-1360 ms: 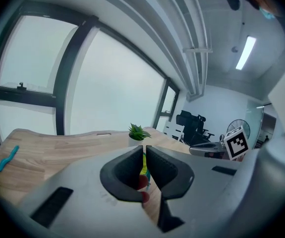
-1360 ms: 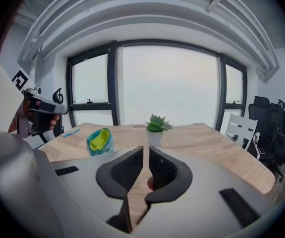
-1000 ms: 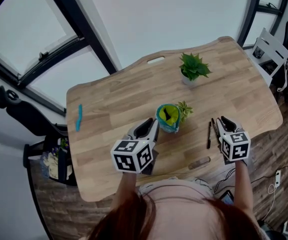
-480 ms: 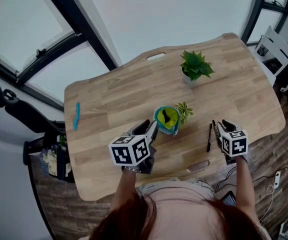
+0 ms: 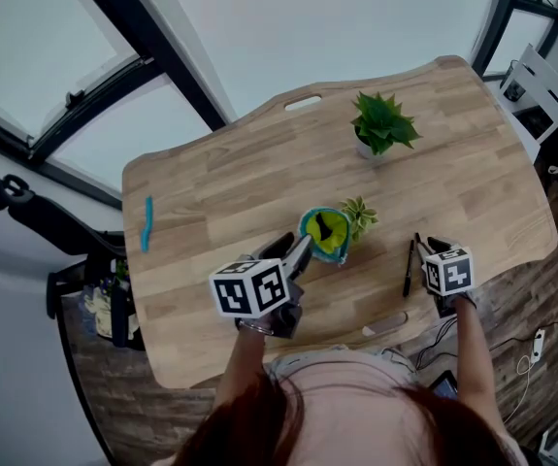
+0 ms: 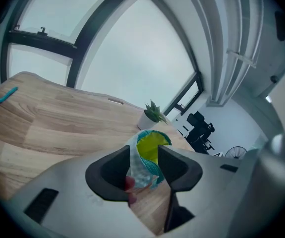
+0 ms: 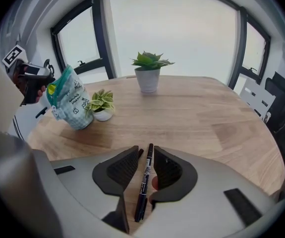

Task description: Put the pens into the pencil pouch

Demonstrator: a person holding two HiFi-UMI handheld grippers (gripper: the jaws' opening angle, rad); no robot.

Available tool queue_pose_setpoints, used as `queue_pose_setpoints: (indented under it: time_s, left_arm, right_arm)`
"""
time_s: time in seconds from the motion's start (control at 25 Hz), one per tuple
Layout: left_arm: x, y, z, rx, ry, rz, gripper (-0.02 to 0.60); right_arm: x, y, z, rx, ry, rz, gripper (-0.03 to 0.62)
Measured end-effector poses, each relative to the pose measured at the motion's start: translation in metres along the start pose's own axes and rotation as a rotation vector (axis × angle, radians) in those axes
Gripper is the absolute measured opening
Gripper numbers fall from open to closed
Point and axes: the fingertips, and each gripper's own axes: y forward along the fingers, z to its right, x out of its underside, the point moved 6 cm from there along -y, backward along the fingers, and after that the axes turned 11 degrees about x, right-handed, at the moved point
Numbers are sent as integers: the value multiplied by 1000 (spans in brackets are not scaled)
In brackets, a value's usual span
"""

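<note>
Working the pick-up step here, with nothing visibly bagged yet. Straddling a black pen with the right gripper, opening its jaws either side of the barrel and not squeezing yet, with that pen lying flat on the wooden table near the front edge. Possibly spotting a second dark pen poking in just by the left-hand jaw, but not calling that for sure. Meanwhile working the left gripper onto the pencil pouch, also opening its jaws, with the pouch's rim sitting in the gap rather than getting pinched. Finding the pouch standing upright mid-table, mouth up and showing a yellow lining, just beside a small potted plant and off to the left of the pen in the head view. Guessing at the next move: closing the right jaws on the barrel somewhere near the middle, lifting cleanly off the wood, then carrying over to the pouch mouth and tipping it in nose-down. Probably also needing a firm hold on the rim with the left one first, to stop that soft fabric flopping or tipping once poked.
</note>
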Motion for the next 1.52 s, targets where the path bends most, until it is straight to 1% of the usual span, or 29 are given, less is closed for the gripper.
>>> queue_pose_setpoints:
  time_s: [0.2, 0.36, 0.52, 0.68, 0.84, 0.92, 0.96, 1.0, 1.04, 1.12, 1.28, 1.36, 1.52]
  left_arm:
    - [-4, 1, 1, 7, -1, -14, 163]
    - [2, 8, -8, -13, -11, -67, 163]
    - [5, 12, -12, -5, -42, -79, 173]
    - [1, 20, -5, 30, -51, -75, 176]
    - [4, 32, -1, 45, -48, -126, 179]
    - [8, 35, -1, 47, -53, -137, 179]
    - [9, 35, -1, 45, -53, -135, 175]
    - [10, 35, -1, 40, -49, -133, 155]
    - [10, 34, -1, 34, -44, -130, 122]
    - [11, 33, 0, 31, -42, -128, 103]
    - [13, 32, 3, 42, -56, -118, 80]
    - [13, 31, 4, 40, -58, -110, 56]
    - [12, 28, 5, 35, -57, -91, 34]
  right_arm:
    - [7, 13, 0, -7, -5, -61, 89]
    - [13, 21, -2, -2, -8, -97, 89]
    - [14, 23, -2, 10, -14, -104, 89]
    - [17, 26, -2, 16, -8, -118, 89]
    - [17, 27, -1, 19, 6, -125, 89]
    - [17, 27, -1, 25, 8, -126, 82]
    - [17, 28, -1, 30, 7, -126, 51]
    - [17, 28, -2, 35, 5, -126, 40]
    - [17, 28, -2, 39, 2, -125, 37]
    - [17, 27, -3, 43, 4, -121, 34]
    - [18, 25, -1, 41, 36, -108, 34]
    - [18, 22, 0, 48, 44, -95, 34]
    - [18, 14, 2, 51, 70, -65, 34]
